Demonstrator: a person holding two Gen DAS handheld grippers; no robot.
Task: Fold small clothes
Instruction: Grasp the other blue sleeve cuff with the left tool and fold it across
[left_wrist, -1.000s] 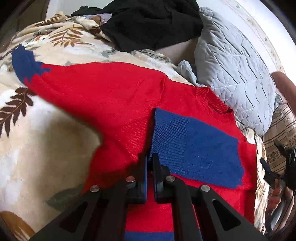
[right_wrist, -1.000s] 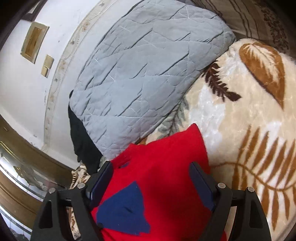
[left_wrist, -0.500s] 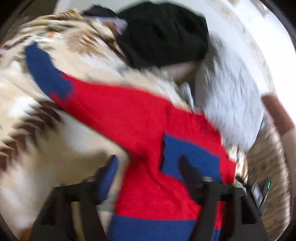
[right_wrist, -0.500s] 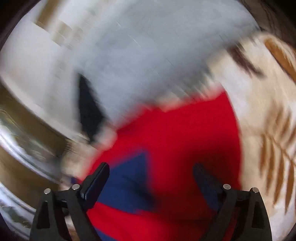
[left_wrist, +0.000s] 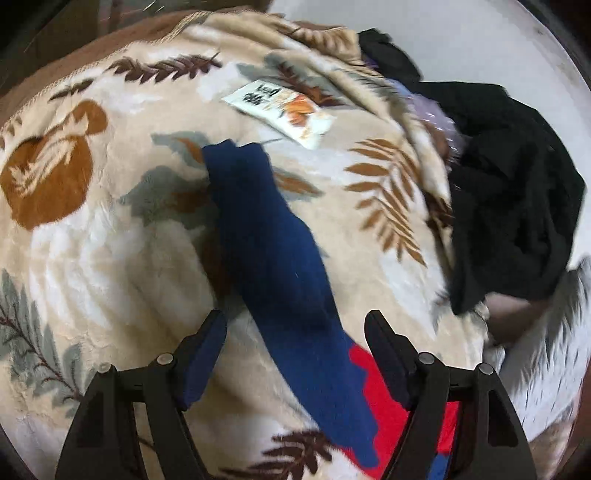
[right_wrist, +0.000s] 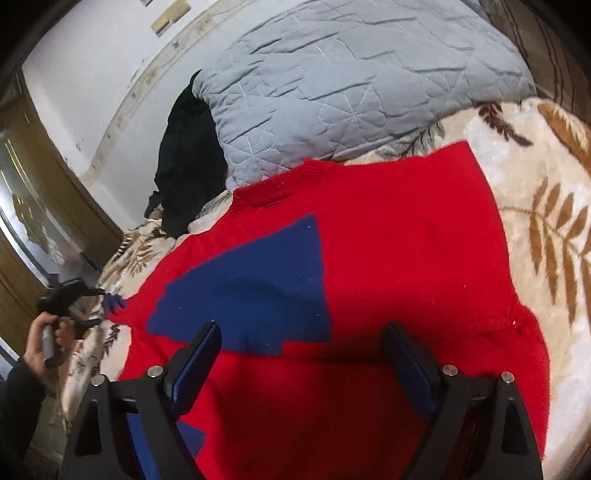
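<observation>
A small red sweater (right_wrist: 388, 258) with blue sleeve ends lies flat on a leaf-patterned blanket (left_wrist: 92, 258). One blue sleeve end (right_wrist: 255, 291) is folded over its red body. The other sleeve's blue end (left_wrist: 273, 258) lies stretched out on the blanket, its red part (left_wrist: 388, 413) at the bottom of the left wrist view. My left gripper (left_wrist: 295, 332) is open and empty, just above that sleeve; it also shows in the right wrist view (right_wrist: 88, 306). My right gripper (right_wrist: 301, 343) is open and empty above the sweater's body.
A grey quilted pillow (right_wrist: 351, 81) lies beyond the sweater's collar. A heap of black clothes (left_wrist: 509, 206) sits at the blanket's far right, also seen beside the pillow (right_wrist: 184, 158). A small printed packet (left_wrist: 280, 107) lies on the blanket beyond the sleeve.
My left gripper let go of the folded blue sleeve end, opened, and swung left to the other outstretched sleeve. My right gripper stayed open and shifted over the sweater's body.
</observation>
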